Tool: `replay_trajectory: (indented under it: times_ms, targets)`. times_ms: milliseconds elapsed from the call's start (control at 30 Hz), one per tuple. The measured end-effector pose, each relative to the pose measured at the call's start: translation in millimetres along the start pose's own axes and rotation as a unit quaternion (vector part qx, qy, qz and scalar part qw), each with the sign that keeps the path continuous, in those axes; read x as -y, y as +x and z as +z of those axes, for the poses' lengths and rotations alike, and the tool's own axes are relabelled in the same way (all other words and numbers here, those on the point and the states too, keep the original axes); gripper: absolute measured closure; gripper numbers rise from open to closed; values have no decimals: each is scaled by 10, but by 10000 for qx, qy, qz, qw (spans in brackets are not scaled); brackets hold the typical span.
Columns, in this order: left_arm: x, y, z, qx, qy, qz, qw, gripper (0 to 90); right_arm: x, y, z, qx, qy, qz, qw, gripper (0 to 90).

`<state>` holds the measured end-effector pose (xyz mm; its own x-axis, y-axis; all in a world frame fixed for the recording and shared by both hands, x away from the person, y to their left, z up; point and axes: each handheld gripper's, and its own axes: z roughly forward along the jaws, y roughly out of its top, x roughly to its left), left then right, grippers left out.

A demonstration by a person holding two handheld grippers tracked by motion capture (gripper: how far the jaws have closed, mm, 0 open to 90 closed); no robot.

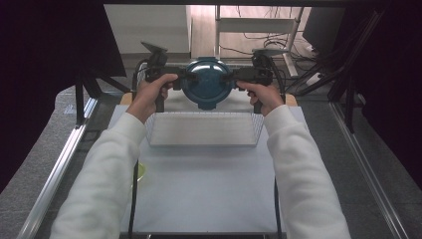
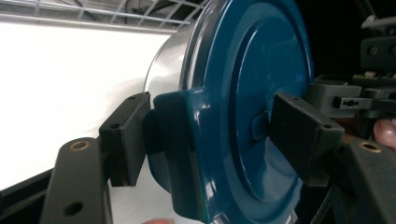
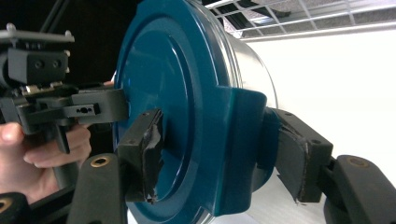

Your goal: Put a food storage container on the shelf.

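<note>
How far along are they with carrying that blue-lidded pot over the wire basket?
Done: the blue-lidded pot is gripped from both sides, the left gripper and right gripper each clamping a side handle between their fingers. In hand: it is carried beyond the far edge of the wire basket; whether it touches the table there cannot be told. Left: setting it down and letting go. Its destination is not evident.

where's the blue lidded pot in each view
High view: the blue lidded pot is at top centre, beyond the wire basket.
Left gripper view: pot at centre, left tool clamping a side handle.
Right gripper view: pot at centre, right tool on the other handle.
Shared landmark: the wire basket.
</note>
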<state>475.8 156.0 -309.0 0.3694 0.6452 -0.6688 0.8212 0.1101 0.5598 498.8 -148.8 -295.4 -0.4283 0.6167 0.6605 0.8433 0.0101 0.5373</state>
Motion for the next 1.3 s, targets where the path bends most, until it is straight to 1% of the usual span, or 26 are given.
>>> replay_trajectory:
  times_ms: [133, 233, 267, 300, 433, 467, 533, 633, 667, 700, 733, 767, 800, 833, 867, 900, 933, 967, 1000, 1100, 1133, 1167, 1200, 1233, 1267, 1300]
  targets:
    - [-18, 52, 55, 30, -99, -186, 9998, 308, -18, -55, 41, 3, 11, 142, 9999, 351]
    - [-23, 101, 102, 55, -177, -351, 9992, 306, -28, -101, 82, 8, 49, 265, 9996, 330]
    - [-23, 116, 117, 57, -205, -395, 9990, 306, -32, -108, 93, -10, 36, 349, 9994, 327]
    - [-24, 125, 130, 53, -227, -435, 9988, 306, -35, -130, 102, -20, 43, 360, 9993, 323]
    - [-22, 153, 164, 47, -278, -470, 9985, 305, -37, -186, 133, -85, 32, 523, 9986, 313]
    - [-18, 153, 169, 66, -322, -446, 9985, 306, -33, -200, 136, -102, 27, 511, 9986, 313]
    - [-13, 156, 168, 58, -334, -416, 9986, 305, -33, -204, 135, -110, 18, 474, 9988, 312]
    - [-2, 155, 170, 74, -395, -404, 9984, 303, -29, -197, 132, -72, -1, 429, 9991, 307]
    - [2, 143, 167, -1, -425, -347, 9985, 298, -25, -192, 133, -50, -33, 409, 9991, 301]
    - [7, 114, 160, -180, -489, -217, 9984, 276, -21, -183, 137, -4, -90, 387, 9992, 289]
    - [11, 98, 152, -270, -550, -165, 9980, 254, -12, -150, 135, 177, -195, 378, 9989, 245]
    - [17, 78, 134, -400, -673, -133, 9968, 247, -5, -128, 131, 343, -264, 331, 9985, 214]
    - [21, 63, 110, -475, -796, -100, 9956, 234, 7, -101, 121, 533, -321, 208, 9978, 164]
    - [27, 47, 80, -522, -884, -38, 9947, 223, 20, -69, 113, 662, -381, 103, 9970, 124]
    - [36, 31, 49, -535, -936, 71, 9941, 227, 32, -32, 97, 762, -429, 45, 9962, 106]
    - [48, 9, 23, -529, -953, 173, 9939, 241, 51, 2, 77, 878, -491, -49, 9949, 100]
    - [66, -16, -7, -521, -949, 267, 9938, 237, 78, 32, 53, 949, -581, -172, 9936, 94]
    - [94, -52, -42, -554, -957, 381, 9931, 246, 108, 60, 25, 999, -667, -273, 9924, 86]
    - [130, -95, -77, -630, -981, 525, 9918, 244, 137, 84, -7, 1071, -719, -380, 9909, 83]
    - [276, -218, -176, -890, -1002, 1005, 9859, 245, 247, 138, -112, 1122, -883, -611, 9879, 80]
    - [328, -249, -209, -926, -932, 1153, 9846, 254, 295, 156, -150, 1124, -968, -698, 9865, 81]
    - [385, -272, -244, -927, -948, 1218, 9837, 251, 344, 171, -192, 1127, -1010, -804, 9852, 83]
    - [431, -284, -272, -907, -981, 1223, 9835, 251, 399, 184, -234, 1106, -1064, -901, 9840, 88]
    - [506, -300, -316, -831, -954, 1240, 9842, 256, 440, 188, -267, 1081, -1099, -995, 9830, 97]
    - [570, -311, -349, -795, -921, 1288, 9842, 257, 511, 193, -319, 1014, -1129, -1140, 9818, 109]
    - [657, -329, -388, -795, -887, 1386, 9832, 256, 569, 196, -364, 975, -1128, -1237, 9810, 115]
